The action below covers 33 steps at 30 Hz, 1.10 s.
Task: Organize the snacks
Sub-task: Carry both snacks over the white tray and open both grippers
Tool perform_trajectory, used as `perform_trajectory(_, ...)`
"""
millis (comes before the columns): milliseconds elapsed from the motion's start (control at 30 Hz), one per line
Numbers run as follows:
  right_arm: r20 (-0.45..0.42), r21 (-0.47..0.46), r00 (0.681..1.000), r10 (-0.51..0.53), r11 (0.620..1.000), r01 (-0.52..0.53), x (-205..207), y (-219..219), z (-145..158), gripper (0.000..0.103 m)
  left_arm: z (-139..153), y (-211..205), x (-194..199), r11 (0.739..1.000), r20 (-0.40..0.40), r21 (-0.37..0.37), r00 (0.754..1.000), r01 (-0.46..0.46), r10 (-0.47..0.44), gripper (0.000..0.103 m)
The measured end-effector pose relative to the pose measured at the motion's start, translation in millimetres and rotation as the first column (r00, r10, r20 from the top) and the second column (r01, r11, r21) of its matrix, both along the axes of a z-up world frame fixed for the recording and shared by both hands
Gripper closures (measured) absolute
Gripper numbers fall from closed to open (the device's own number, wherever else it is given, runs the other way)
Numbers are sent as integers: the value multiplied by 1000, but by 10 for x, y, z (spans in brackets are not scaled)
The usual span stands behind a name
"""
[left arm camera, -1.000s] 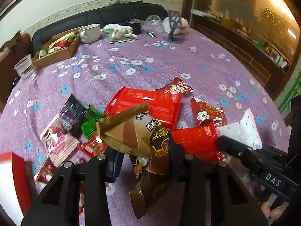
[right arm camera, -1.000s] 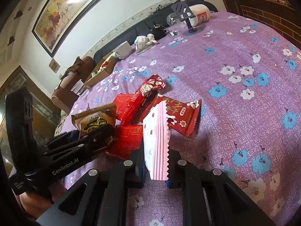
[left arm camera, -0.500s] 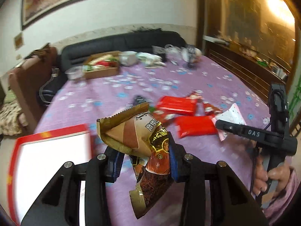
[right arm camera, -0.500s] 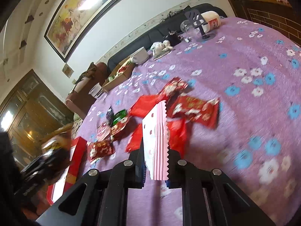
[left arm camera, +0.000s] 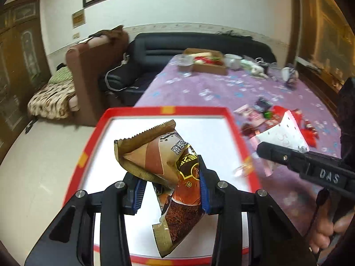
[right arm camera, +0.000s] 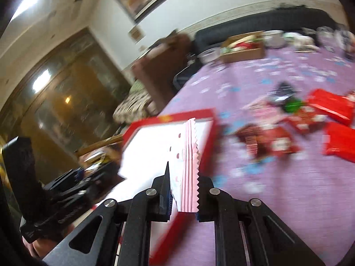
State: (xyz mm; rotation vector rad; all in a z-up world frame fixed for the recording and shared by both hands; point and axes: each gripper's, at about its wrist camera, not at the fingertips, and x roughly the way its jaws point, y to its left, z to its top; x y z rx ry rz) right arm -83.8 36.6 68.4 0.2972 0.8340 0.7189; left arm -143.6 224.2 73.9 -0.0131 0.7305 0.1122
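Snacks are being carried to the red tray (left arm camera: 237, 133): left tool (left arm camera: 169, 190) is clamping the brown packet (left arm camera: 168, 166) above it, right tool (right arm camera: 184, 196) is pinching the pink packet (right arm camera: 188, 155). Next: lower, then release.

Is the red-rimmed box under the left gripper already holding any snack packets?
No. The red-rimmed box shows only a bare white floor; the brown packet is clamped in the left gripper above it.

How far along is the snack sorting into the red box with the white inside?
Nothing shows inside the red-rimmed white box yet. In hand: the left gripper holds a crumpled brown and gold snack packet over the box, and the right gripper grips a pink and white dotted packet by its edge. Left: the red packets and others scattered on the purple flowered cloth.
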Motion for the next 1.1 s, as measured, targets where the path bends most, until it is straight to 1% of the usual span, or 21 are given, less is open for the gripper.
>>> perform_trajectory(67, 2, -19, 999, 36, 999, -36, -27, 249, -4, 89, -69, 101, -2, 1000, -13, -5, 1000, -23, 23, 65)
perform_trajectory(200, -5, -59, 997, 76, 995, -76, -21, 594, -41, 89, -171, 249, 14, 998, -41, -2, 998, -56, 56, 64)
perform_trajectory(333, -9, -106, 997, 77, 991, -78, -36, 749, -65, 85, -273, 354, 46, 996, -71, 14, 993, -91, 92, 63)
perform_trajectory(400, -12, -123, 997, 72, 990, -73, -29, 770, -70, 84, -300, 355, 52, 995, -79, 28, 992, -101, 103, 61)
perform_trajectory(433, -6, -128, 997, 71, 989, -71, -24, 753, -63, 80, -299, 353, 43, 994, -76, 30, 992, -102, 104, 60)
perform_trajectory(467, 5, -135, 998, 65, 989, -63, -41, 731, -56, 71, -291, 368, 33, 994, -69, 34, 992, -107, 109, 53)
perform_trajectory(500, 20, -138, 998, 55, 989, -52, -49, 690, -24, 65, -270, 372, 18, 992, -56, 49, 991, -118, 120, 45)
perform_trajectory(533, 30, -132, 998, 49, 990, -45, -69, 655, 1, 57, -232, 343, 0, 988, -30, 77, 990, -133, 136, 42)
perform_trajectory(567, 40, -120, 998, 43, 992, -38, -85, 598, 41, 54, -188, 349, -25, 985, -7, 99, 989, -143, 145, 35)
perform_trajectory(600, 56, -106, 998, 33, 994, -27, -93, 516, 82, 53, -153, 327, -36, 980, 13, 122, 988, -154, 154, 28)
perform_trajectory(667, 74, -96, 997, 15, 995, -8, -110, 393, 144, 53, -64, 287, -71, 972, 55, 161, 985, -172, 165, 24)
perform_trajectory(700, 82, -92, 997, 6, 996, 1, -108, 304, 169, 52, -25, 261, -80, 972, 67, 165, 985, -166, 156, 24)
perform_trajectory(733, 94, -93, 996, 1, 996, 8, -107, 196, 189, 50, 17, 223, -91, 976, 79, 162, 987, -148, 137, 24)
perform_trajectory(767, 105, -99, 994, -8, 995, 18, -101, 89, 198, 44, 56, 179, -111, 981, 87, 152, 991, -117, 105, 23)
perform_trajectory(800, 120, -115, 992, -30, 992, 44, -90, -83, 188, 42, 74, 129, -115, 985, 86, 146, 993, -89, 77, 21)
perform_trajectory(833, 129, -129, 990, -53, 989, 69, -63, -238, 169, 40, 89, 39, -101, 989, 79, 138, 996, -49, 39, 20)
perform_trajectory(900, 132, -154, 986, -103, 980, 123, 6, -598, 121, 40, 94, -124, -57, 990, 67, 138, 998, 11, -21, 20)
perform_trajectory(1033, 75, -188, 978, -195, 960, 206, 227, -1341, -10, 40, 50, -537, 67, 976, 31, 180, 991, 124, -132, 21)
perform_trajectory(1100, 51, -236, 974, -221, 945, 226, 338, -1647, -82, 38, 29, -761, 148, 965, 4, 175, 979, 198, -202, 21)
